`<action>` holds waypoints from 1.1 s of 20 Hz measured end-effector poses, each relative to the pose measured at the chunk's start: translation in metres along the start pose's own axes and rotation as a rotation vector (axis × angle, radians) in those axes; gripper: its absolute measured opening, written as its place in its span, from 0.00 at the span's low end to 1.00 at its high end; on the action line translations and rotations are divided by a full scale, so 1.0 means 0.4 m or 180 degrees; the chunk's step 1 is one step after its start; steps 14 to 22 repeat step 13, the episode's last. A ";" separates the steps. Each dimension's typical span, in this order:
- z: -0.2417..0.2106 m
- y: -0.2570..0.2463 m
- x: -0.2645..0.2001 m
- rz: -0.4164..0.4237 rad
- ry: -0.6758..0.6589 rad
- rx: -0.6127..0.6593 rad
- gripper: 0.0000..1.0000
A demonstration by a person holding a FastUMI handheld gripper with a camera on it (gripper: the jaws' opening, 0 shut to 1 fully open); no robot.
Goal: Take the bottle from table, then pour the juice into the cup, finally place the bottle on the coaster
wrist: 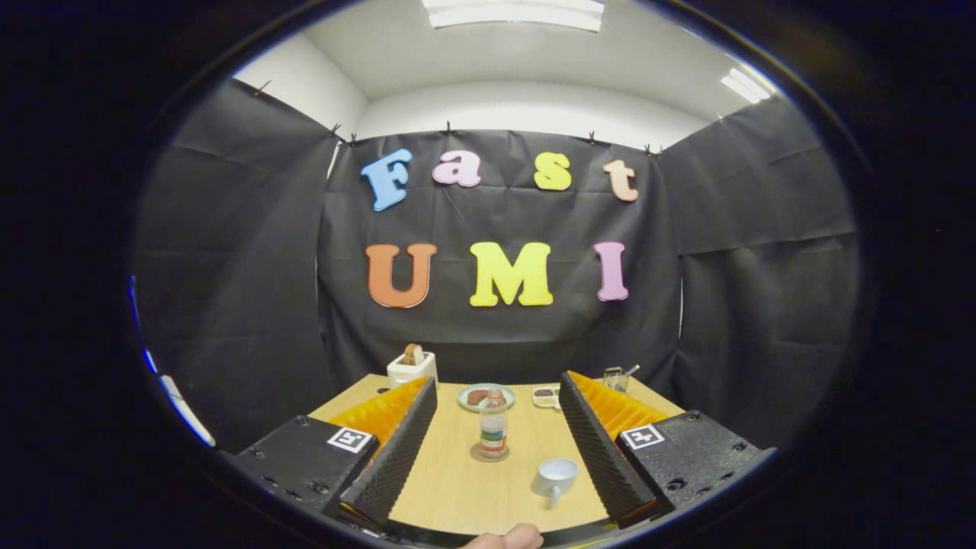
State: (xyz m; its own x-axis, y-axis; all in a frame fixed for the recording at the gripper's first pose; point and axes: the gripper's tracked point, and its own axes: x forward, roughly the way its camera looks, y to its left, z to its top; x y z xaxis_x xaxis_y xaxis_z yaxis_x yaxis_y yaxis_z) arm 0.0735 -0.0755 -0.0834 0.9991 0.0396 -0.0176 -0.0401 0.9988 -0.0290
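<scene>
Gripper [496, 457] fingers stand wide apart with nothing between their pads; we hold them level above the near edge of the table [457, 496]. Straight ahead, between the two fingers and beyond their tips, the bottle [493, 433] stands upright on the coaster [489, 455], cap on as far as we can tell. Nearer to us and close to the right finger sits the cup [555, 477], mouth up, handle turned our way; we cannot tell whether it holds juice. Beyond the bottle lie a plate [486, 397] with food, a small dish [546, 396], a toaster [412, 368] off the left finger and a glass [614, 378] off the right.

With the bottle already on the coaster, this fits either a job finished or a bottle that simply started there, and we cannot settle which. Should a grasp be wanted, we would judge it best to come in low and centred, fingers straddling the label, keeping the right finger from clipping the cup. A fingertip [511, 537] shows at the very near side.
</scene>
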 end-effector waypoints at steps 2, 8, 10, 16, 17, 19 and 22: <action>-0.007 0.002 0.002 -0.0010 0.0016 -0.0039 1.00; -0.031 0.004 0.005 0.0006 0.0042 0.0011 1.00; -0.032 0.004 0.007 0.0009 0.0030 0.0001 1.00; -0.046 0.010 0.004 0.0028 0.0040 0.0016 1.00; -0.046 0.010 0.004 0.0028 0.0040 0.0016 1.00; -0.046 0.010 0.004 0.0028 0.0040 0.0016 1.00; -0.046 0.010 0.004 0.0028 0.0040 0.0016 1.00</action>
